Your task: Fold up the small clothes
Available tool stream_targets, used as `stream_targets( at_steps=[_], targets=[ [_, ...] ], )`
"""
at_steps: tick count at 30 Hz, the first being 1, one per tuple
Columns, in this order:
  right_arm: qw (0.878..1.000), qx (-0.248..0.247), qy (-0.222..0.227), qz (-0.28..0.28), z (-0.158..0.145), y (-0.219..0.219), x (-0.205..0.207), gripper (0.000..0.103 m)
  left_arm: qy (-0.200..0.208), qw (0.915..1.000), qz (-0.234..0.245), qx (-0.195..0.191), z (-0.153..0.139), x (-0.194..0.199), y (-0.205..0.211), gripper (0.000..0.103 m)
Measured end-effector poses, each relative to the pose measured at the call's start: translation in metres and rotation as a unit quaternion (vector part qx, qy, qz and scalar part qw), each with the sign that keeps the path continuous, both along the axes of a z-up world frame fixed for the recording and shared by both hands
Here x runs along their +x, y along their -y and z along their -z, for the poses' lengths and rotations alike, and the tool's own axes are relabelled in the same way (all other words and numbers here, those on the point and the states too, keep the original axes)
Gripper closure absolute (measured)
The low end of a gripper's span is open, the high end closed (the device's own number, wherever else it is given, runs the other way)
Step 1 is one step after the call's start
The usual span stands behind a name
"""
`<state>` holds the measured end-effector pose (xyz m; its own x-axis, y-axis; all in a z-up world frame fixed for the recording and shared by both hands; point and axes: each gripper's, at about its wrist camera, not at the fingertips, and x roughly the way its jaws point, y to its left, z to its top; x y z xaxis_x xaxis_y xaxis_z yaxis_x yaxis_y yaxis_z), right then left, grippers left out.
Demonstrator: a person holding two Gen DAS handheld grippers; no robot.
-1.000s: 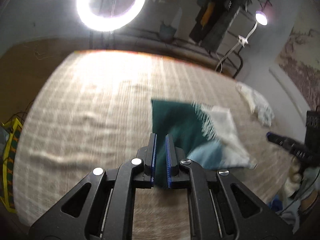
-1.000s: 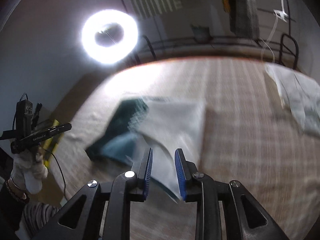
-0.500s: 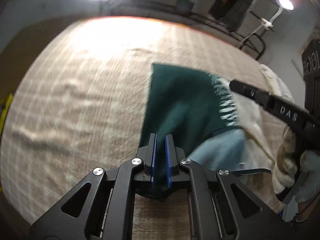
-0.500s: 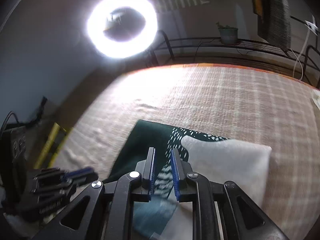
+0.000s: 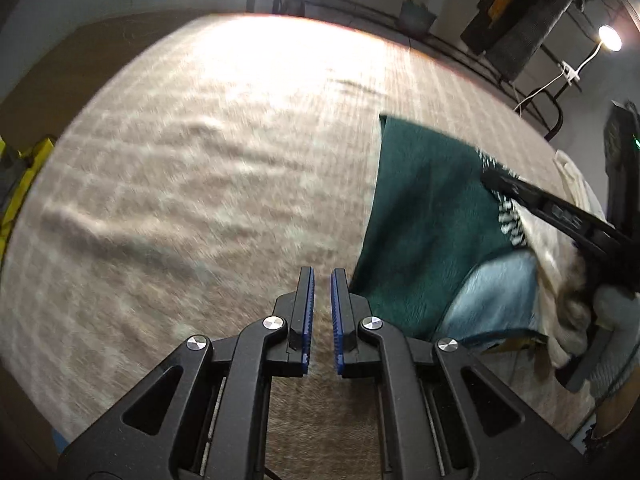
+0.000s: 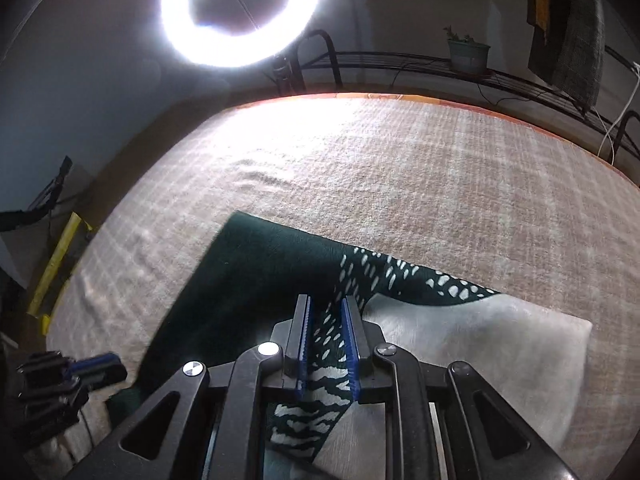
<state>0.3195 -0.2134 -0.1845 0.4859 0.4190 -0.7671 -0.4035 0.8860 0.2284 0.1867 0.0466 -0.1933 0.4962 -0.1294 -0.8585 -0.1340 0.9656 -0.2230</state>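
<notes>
A small folded garment, dark green (image 5: 424,216) with a white speckled band (image 6: 356,280), a cream part (image 6: 480,344) and a light blue part (image 5: 496,300), lies on the beige checked bedspread (image 5: 200,160). My left gripper (image 5: 321,312) stands just left of the garment's near corner, jaws slightly apart with nothing between them. My right gripper (image 6: 326,344) hovers low over the speckled band, jaws a little apart, cloth showing between them; it also shows in the left wrist view (image 5: 560,216).
A bright ring light (image 6: 240,12) stands beyond the bed's far edge. A metal rack (image 6: 440,68) with a potted plant (image 6: 466,54) and hanging clothes (image 6: 564,28) lines the back. Another pale cloth (image 5: 576,184) lies at the right. A yellow object (image 6: 60,256) sits left of the bed.
My left gripper has let go of the green garment's corner and moved left of it. My right gripper has stayed low over the speckled band.
</notes>
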Motion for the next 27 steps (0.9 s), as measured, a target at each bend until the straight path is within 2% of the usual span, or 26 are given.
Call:
stream_targets(
  at_steps=[3,7,8,9,12,14,16,19,22,24,27],
  targets=[
    [1.000,0.022,-0.002,-0.011,-0.017,0.010,-0.014,0.088,0.011,0.9999,-0.001,-0.004,-0.008,0.001,-0.006,0.097],
    [0.999,-0.010,-0.003,-0.050,-0.022,0.004,-0.042,0.088,-0.009,0.9990,-0.007,-0.042,-0.004,0.005,-0.011,0.096],
    [0.998,-0.024,-0.008,-0.053,-0.017,0.002,-0.047,0.088,-0.011,0.9988,-0.007,-0.047,-0.003,0.007,-0.012,0.094],
    [0.998,-0.034,-0.014,-0.054,-0.010,0.000,-0.050,0.088,-0.012,0.9986,-0.007,-0.051,-0.003,0.007,-0.011,0.085],
    [0.996,-0.052,-0.030,-0.064,0.007,-0.006,-0.059,0.087,-0.001,0.9984,-0.004,-0.056,-0.008,0.005,-0.005,0.071],
    [0.995,-0.058,-0.015,-0.075,0.008,-0.009,-0.067,0.075,0.006,0.9985,-0.001,-0.055,-0.012,0.008,-0.002,0.070],
    [0.996,-0.042,-0.027,-0.080,0.004,-0.007,-0.070,0.072,0.004,0.9975,-0.005,-0.071,-0.012,0.012,-0.003,0.068],
    [0.996,0.010,-0.043,-0.076,-0.008,0.006,-0.074,0.072,-0.006,0.9944,-0.020,-0.103,-0.007,0.017,-0.009,0.067],
    [0.996,0.042,-0.032,-0.066,-0.029,0.027,-0.085,0.065,-0.008,0.9930,-0.026,-0.115,-0.005,0.022,-0.013,0.067],
    [0.997,0.060,-0.019,-0.048,-0.043,0.050,-0.093,0.059,-0.014,0.9924,-0.022,-0.121,-0.001,0.026,-0.014,0.067],
    [0.995,0.096,-0.026,-0.008,-0.048,0.097,-0.096,0.059,-0.031,0.9899,-0.016,-0.137,0.008,0.030,-0.016,0.067]
  ],
)
